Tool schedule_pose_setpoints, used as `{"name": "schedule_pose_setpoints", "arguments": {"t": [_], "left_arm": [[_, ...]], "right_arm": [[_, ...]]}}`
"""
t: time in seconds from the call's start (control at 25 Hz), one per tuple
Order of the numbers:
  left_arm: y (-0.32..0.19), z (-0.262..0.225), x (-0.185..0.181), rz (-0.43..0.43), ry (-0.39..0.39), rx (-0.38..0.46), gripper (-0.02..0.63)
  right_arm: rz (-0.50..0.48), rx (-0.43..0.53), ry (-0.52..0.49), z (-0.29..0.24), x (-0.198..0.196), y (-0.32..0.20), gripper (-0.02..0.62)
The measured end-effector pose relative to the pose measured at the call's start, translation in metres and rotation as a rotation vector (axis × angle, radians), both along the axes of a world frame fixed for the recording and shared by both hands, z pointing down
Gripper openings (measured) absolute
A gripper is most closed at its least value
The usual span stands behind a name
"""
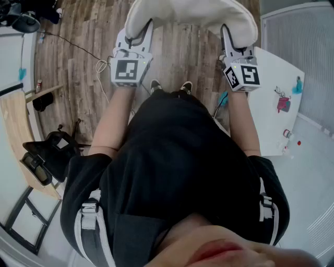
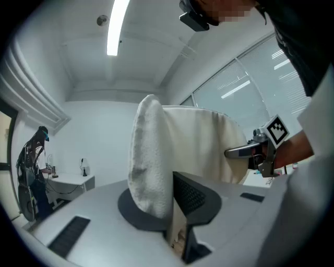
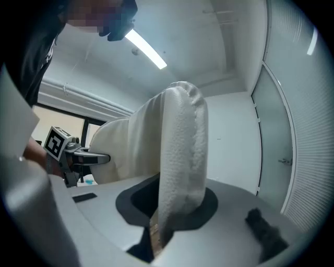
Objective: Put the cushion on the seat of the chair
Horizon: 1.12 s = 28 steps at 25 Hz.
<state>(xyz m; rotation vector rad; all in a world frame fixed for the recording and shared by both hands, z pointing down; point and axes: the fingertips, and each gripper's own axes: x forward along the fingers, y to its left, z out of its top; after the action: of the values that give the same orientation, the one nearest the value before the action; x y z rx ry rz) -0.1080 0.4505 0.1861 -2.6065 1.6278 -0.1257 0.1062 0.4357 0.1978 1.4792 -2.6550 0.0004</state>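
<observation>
A cream, thick-edged cushion [image 1: 190, 15] hangs in front of me above the wooden floor, held up at both sides. My left gripper [image 1: 140, 35] is shut on its left edge and my right gripper [image 1: 227, 37] is shut on its right edge. In the left gripper view the cushion's edge [image 2: 154, 156] stands pinched between the jaws of the left gripper [image 2: 163, 211], with the other gripper [image 2: 253, 151] on the far side. The right gripper view shows the fabric [image 3: 180, 151] squeezed in the right gripper [image 3: 166, 221]. I cannot make out a chair seat in any view.
A white table [image 1: 274, 112] with small items stands to my right. On the left is a wooden desk [image 1: 14, 125] with a black object [image 1: 47, 156] beside it. A cable [image 1: 78, 47] runs across the floor. My shoes [image 1: 169, 86] stand below the cushion.
</observation>
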Motion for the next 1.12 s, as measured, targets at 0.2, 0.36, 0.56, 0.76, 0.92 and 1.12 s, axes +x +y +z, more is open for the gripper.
{"name": "schedule_pose_setpoints", "arguments": {"t": [0.2,0.36,0.56,0.76,0.92,1.12], "left_arm": [[0.001,0.004,-0.004,-0.007,0.004,-0.013,0.058],[0.003,0.009,-0.018,-0.012,-0.011,-0.043,0.058],[0.004,0.011,-0.033,-0.007,0.004,-0.051,0.06],[0.007,0.012,-0.056,0.006,0.006,-0.072,0.06],[0.005,0.011,-0.071,0.028,0.016,-0.047,0.058],[0.0,0.012,-0.084,0.048,0.022,-0.045,0.06]], "right_arm": [[-0.006,-0.012,0.003,0.005,-0.004,-0.001,0.054],[-0.004,-0.029,0.017,0.009,-0.017,-0.001,0.055],[0.003,-0.03,0.03,0.01,-0.033,0.0,0.055],[0.01,-0.032,0.039,0.01,-0.055,0.003,0.055],[0.023,-0.04,0.036,0.011,-0.069,0.001,0.055],[0.035,-0.046,0.033,0.011,-0.082,-0.003,0.055]]}}
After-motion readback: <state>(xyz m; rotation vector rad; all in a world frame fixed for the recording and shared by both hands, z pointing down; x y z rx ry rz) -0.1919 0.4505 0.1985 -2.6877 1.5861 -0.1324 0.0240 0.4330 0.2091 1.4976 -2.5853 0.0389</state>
